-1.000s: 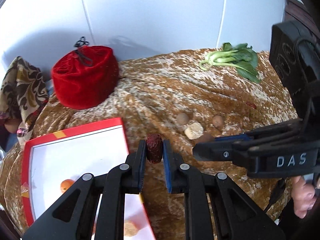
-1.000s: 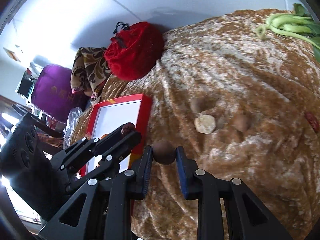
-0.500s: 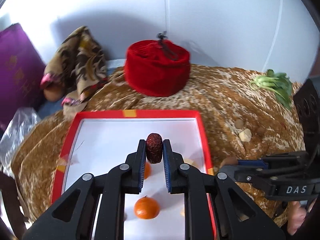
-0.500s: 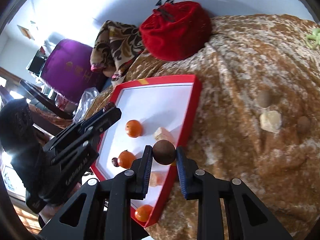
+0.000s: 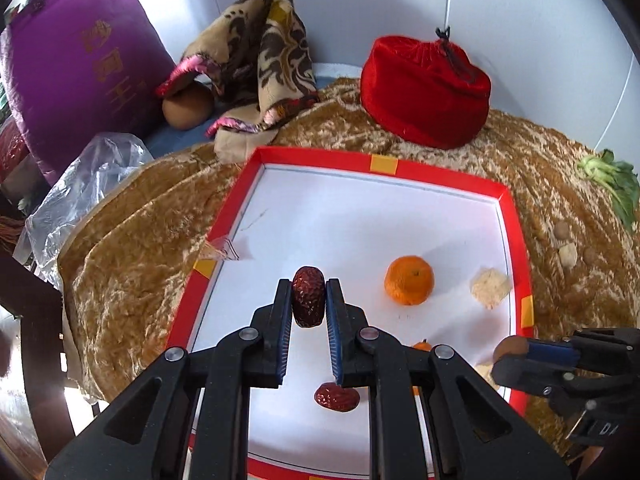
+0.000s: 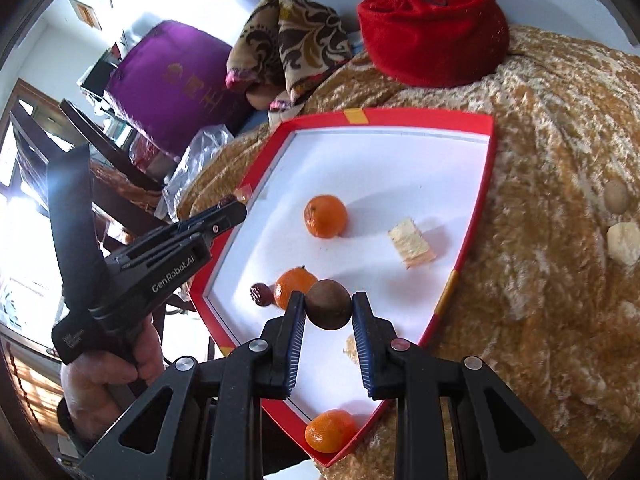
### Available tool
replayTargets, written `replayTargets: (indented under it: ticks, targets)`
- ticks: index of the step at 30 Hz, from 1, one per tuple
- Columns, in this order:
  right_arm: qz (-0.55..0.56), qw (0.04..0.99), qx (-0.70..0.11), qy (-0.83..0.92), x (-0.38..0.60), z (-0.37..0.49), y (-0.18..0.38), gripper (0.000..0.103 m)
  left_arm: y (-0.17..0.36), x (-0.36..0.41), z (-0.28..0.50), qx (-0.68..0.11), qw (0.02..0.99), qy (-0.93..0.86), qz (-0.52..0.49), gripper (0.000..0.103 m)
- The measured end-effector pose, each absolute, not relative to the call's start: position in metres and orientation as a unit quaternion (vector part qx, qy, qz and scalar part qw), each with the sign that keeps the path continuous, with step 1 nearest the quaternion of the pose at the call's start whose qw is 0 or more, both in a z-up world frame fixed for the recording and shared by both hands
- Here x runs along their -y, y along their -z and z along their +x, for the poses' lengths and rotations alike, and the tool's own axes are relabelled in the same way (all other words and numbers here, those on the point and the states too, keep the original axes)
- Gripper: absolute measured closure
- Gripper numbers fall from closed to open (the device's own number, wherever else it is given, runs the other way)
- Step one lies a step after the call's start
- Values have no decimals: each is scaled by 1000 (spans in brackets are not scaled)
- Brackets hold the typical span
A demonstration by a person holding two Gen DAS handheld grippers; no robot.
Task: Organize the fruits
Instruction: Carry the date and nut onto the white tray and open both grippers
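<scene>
Wrinkled red date (image 5: 307, 296) pinched mid-body by left gripper (image 5: 308, 300) above red tray (image 5: 516, 216); brown round fruit (image 6: 329, 304) clamped in right gripper (image 6: 328, 306); both light, firm, roll-prone.

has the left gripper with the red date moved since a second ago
Yes. The left gripper, shut on the red date, has gone from above the brown cloth to over the red tray, whose white floor now lies under it.

Both wrist views downward, sharing red tray (image 5: 516, 216) (image 6: 486, 176)
</scene>
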State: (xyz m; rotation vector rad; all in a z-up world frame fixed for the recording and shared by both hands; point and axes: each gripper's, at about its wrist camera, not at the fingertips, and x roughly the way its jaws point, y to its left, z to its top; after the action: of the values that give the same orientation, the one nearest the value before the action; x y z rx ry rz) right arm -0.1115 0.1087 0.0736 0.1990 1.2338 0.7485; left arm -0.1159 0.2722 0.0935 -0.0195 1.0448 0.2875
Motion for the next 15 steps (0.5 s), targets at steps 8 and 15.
replayTargets:
  ticks: [8,15]
  targets:
    - [50,744,-571,-343,-126,-127,-60,78,-73,-262,-109,-534,835,-128,35,89]
    - [40,743,-572,-346,-130,-129,-64,75,-69,-258,-107,-541,825,-151,62,87]
